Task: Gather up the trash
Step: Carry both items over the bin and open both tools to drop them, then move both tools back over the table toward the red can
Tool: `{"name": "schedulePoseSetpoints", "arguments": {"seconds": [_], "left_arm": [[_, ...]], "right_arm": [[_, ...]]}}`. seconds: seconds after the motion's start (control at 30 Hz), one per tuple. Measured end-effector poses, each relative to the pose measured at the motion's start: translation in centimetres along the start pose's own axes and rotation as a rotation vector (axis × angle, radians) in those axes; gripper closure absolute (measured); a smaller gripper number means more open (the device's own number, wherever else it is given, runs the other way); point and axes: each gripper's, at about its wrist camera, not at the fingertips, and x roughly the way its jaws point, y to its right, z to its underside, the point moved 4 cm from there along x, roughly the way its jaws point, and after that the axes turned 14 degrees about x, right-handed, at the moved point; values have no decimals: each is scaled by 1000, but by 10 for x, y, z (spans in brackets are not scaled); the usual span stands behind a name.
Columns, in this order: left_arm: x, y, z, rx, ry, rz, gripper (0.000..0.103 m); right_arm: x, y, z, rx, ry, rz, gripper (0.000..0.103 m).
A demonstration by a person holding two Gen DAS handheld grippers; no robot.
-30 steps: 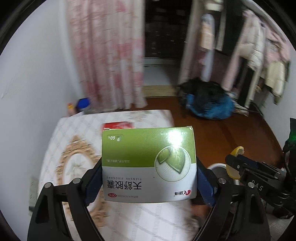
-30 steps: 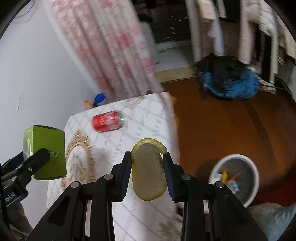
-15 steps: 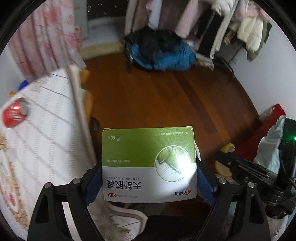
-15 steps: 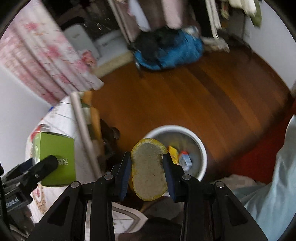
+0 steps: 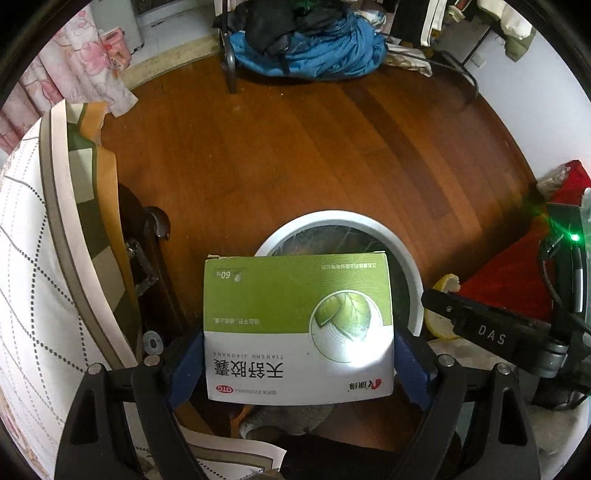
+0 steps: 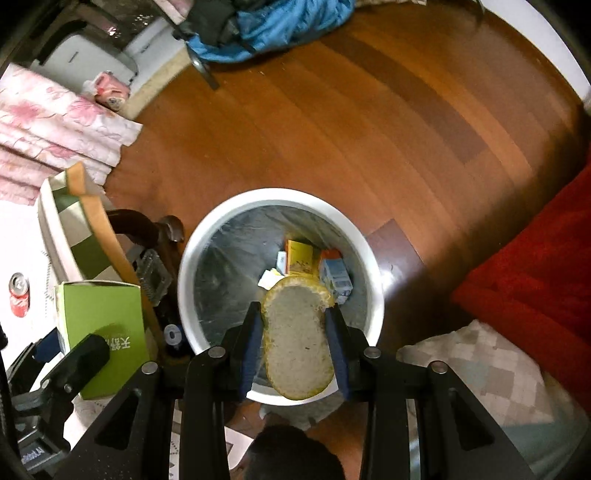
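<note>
My left gripper (image 5: 298,354) is shut on a green and white medicine box (image 5: 295,321), held above the near rim of a round white trash bin (image 5: 415,273). My right gripper (image 6: 293,332) is shut on a yellow fruit peel (image 6: 295,339), held over the bin (image 6: 207,229), which has a clear liner and several small cartons (image 6: 303,254) at the bottom. The box also shows at the left of the right wrist view (image 6: 103,325), and the peel at the right of the left wrist view (image 5: 441,295).
A table with a white checked cloth (image 5: 33,280) stands to the left, with a red soda can (image 6: 18,299) on it. Wooden floor (image 5: 295,155) lies beyond the bin. A blue and black clothes heap (image 5: 306,33) lies far back. Red fabric (image 6: 535,273) is at the right.
Both grippers have swung right from above the table to the trash bin on the floor, carrying the box and the peel. The bin is now directly below them.
</note>
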Motion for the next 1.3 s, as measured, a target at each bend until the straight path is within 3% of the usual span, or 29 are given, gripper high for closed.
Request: {"name": "schedulePoseSetpoints", "arguments": {"seconds": [0.07,0.13,0.23,0.3,0.37,0.47,0.8,1.07,1.2,1.3], "left_arm": [[3,-2,2,-1,-7,-5,12],[5,-1,2,1,-14,-8,1],[3,-1,1,5,-3,-16,1],[2,-2,1,5,4,-18,1],[-1,-5,0,2,10,-26,1],[-8,-7,2,3,17,-41,1],[-45,-8,9,4,63,-69,1],[-104,-14,22,4,152,-103,1],[-148,-39,31,-31,223,-153,1],[-189,-85,46,-111,289,-196,1]], "right_arm": [[9,6,-3,8,-14,-1,67],[16,10,-6,18,-33,-6,67],[21,10,-6,16,-51,-4,66],[21,8,-6,6,-56,10,55],[18,5,-3,-12,-41,35,29],[11,2,1,-35,-19,87,5],[-36,-2,22,-77,57,139,3],[-97,-14,43,-72,139,105,3],[-136,-35,57,-86,192,59,2],[-168,-66,72,-126,236,5,2]]}}
